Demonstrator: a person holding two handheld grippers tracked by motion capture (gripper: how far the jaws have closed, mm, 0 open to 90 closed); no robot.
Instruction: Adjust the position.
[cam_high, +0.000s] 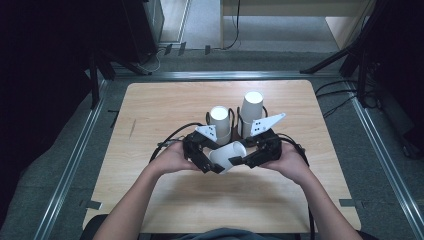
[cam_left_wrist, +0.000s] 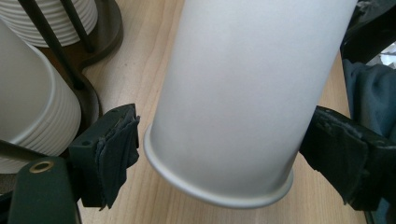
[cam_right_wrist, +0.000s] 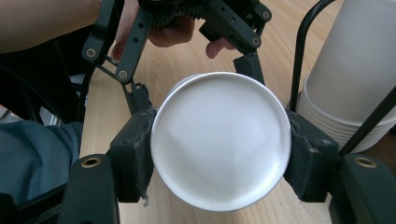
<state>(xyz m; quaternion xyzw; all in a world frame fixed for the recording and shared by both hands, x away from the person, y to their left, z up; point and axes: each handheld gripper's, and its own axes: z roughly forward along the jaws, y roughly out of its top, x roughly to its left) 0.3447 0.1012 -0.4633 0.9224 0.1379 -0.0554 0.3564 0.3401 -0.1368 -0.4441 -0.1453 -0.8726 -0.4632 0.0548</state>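
Paper cup (cam_high: 226, 156) lies sideways just above table (cam_high: 150, 200), nearest me. Right gripper (cam_right_wrist: 219, 144) pinches its base end; I read left gripper (cam_left_wrist: 219, 154) spread, pads off cup wall near rim. Handover looks done; placing remains. Behind cup, two cup stacks (cam_high: 220, 122) in wire holder (cam_high: 237, 119) crowd path.

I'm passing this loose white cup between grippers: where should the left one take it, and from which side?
Judging by its pose, the white cup lies sideways, its base end clamped by the right hand-held gripper. The left hand-held gripper would best take the free wall just behind the rolled rim, coming from the rim end, straddling the round wall where it is stiffest.
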